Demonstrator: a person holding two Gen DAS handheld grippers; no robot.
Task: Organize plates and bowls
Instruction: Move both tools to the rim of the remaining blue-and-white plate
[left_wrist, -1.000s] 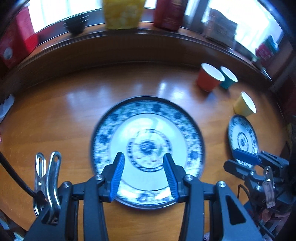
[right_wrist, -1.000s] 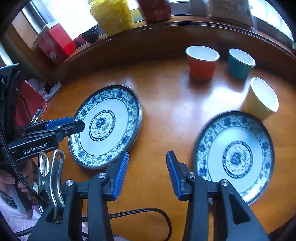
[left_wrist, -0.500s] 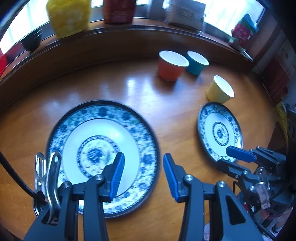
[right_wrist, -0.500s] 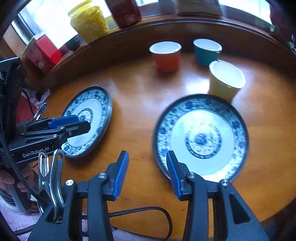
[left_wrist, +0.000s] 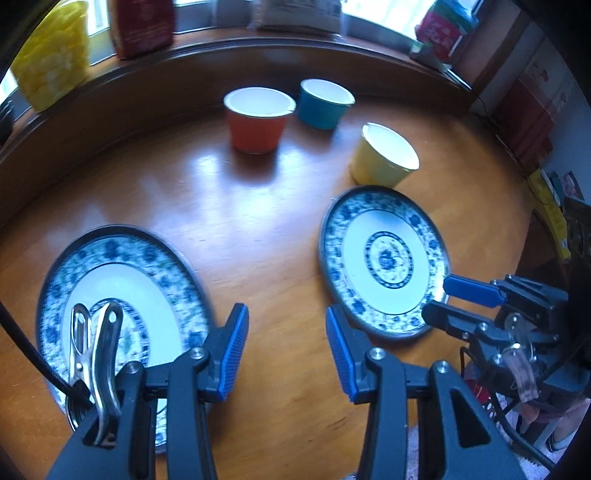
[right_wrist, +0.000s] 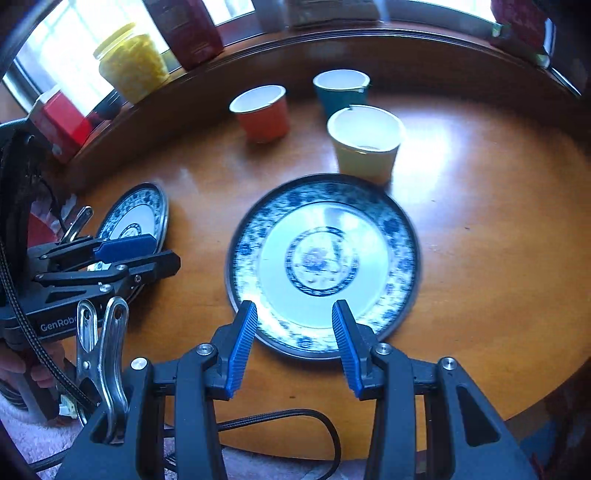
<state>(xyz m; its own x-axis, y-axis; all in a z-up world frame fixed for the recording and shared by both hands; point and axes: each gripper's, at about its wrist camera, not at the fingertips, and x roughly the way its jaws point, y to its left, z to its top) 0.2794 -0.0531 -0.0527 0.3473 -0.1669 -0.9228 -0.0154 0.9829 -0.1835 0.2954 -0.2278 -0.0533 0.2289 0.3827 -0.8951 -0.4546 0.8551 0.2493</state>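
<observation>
The left gripper (left_wrist: 284, 354), a black two-finger tool with ribbed blue pads, stands released with nothing between its jaws; it hangs over bare wood of the round, glossy brown wooden table (left_wrist: 258, 229), in the gap between the two plates. Just to its left lies a round blue-and-white patterned ceramic plate (left_wrist: 122, 295), flat on the table, its near part hidden behind the gripper's body and a metal spring clip (left_wrist: 98, 358).

The right gripper (right_wrist: 291, 339), of the same make, is also released and empty. Its pads hover over the near rim of a second round blue-and-white patterned ceramic plate (right_wrist: 321, 262), which lies flat near the table's middle; whether the pads touch the rim cannot be told.

Beyond that second plate stands a small yellow bowl with a white inside (right_wrist: 364, 142), close to the plate's far rim. Farther back are a small orange bowl with a white inside (right_wrist: 262, 110) and a small teal bowl with a white inside (right_wrist: 341, 90), side by side and upright.

Behind the table runs a dark wooden window ledge (right_wrist: 295, 40) holding a yellow-filled jar (right_wrist: 133, 66) and a dark red box (right_wrist: 184, 29).
</observation>
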